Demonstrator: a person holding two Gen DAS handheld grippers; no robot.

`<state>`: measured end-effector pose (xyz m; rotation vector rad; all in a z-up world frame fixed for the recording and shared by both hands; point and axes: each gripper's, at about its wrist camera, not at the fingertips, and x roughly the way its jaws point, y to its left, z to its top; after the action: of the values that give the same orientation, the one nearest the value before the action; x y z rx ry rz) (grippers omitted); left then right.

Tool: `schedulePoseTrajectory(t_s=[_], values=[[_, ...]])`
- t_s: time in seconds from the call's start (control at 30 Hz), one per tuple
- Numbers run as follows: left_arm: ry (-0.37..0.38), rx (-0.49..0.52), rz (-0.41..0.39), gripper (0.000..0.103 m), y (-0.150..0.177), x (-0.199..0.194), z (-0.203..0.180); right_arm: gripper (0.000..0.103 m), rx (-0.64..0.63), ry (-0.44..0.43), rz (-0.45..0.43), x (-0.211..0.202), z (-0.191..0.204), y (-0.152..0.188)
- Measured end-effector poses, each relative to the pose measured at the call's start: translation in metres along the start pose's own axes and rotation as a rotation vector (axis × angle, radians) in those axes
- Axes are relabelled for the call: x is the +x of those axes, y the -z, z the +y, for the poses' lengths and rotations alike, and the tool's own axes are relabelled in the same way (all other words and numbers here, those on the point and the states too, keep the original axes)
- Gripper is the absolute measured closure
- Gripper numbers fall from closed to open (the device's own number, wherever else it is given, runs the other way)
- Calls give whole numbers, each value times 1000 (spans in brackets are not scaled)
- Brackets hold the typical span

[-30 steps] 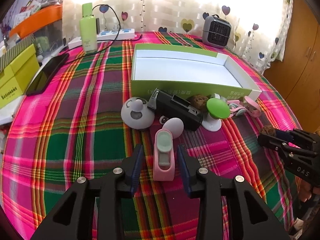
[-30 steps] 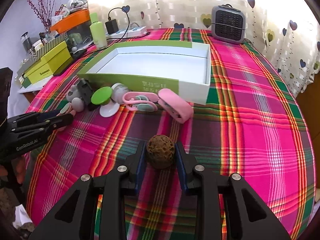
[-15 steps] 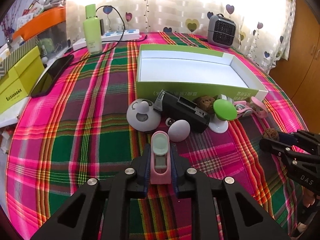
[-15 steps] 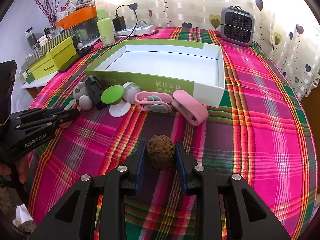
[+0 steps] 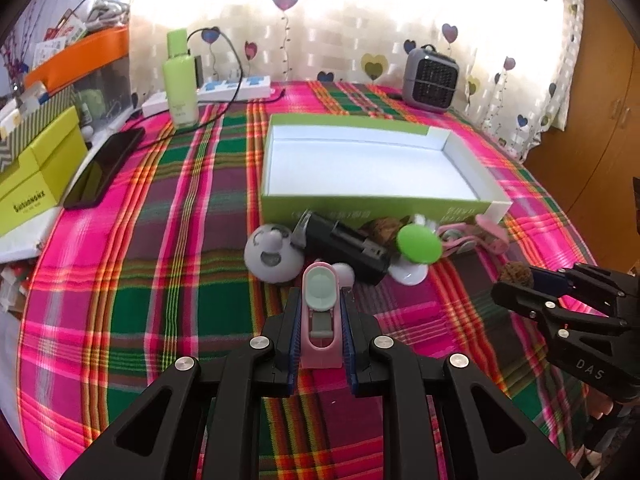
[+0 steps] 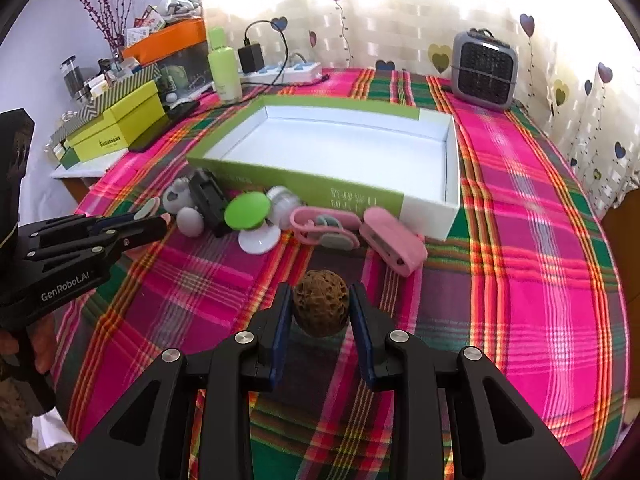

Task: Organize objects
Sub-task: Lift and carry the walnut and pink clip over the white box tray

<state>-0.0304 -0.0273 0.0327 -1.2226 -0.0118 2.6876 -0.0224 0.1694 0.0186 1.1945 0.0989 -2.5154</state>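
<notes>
My left gripper (image 5: pixel 320 300) is shut on a pink clip with a grey pad (image 5: pixel 320 312) and holds it above the plaid cloth. My right gripper (image 6: pixel 320 300) is shut on a brown walnut (image 6: pixel 320 304), also lifted. The empty green-and-white box (image 5: pixel 368 200) (image 6: pixel 304 178) stands beyond both. In front of it lie a grey mouse-shaped toy (image 5: pixel 272 254), a black device (image 5: pixel 344 244), a green-topped white stand (image 5: pixel 418 244), a second walnut (image 5: pixel 386 230), a pink ring holder (image 6: pixel 324 226) and a pink case (image 6: pixel 394 246).
A grey heater (image 6: pixel 484 68) stands at the back right. A green bottle (image 5: pixel 180 80), power strip (image 5: pixel 228 88), black phone (image 5: pixel 104 168) and yellow-green boxes (image 5: pixel 36 176) are at the left. A wooden cabinet (image 5: pixel 600 120) is at the right.
My left gripper closed on the pink clip and lifted it off the cloth. My right gripper kept its hold on the walnut and rose a little.
</notes>
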Motion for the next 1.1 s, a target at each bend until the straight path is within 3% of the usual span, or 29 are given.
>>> schedulePoseTrajectory(t_s=[0.57,1.1], values=[[57,22,-41,87,-59,15,-12,73,-2,19,-69,2,-8,-54],[49,16,12,87,-106,72,-7,73,37,47,-7,58,-33,-98]])
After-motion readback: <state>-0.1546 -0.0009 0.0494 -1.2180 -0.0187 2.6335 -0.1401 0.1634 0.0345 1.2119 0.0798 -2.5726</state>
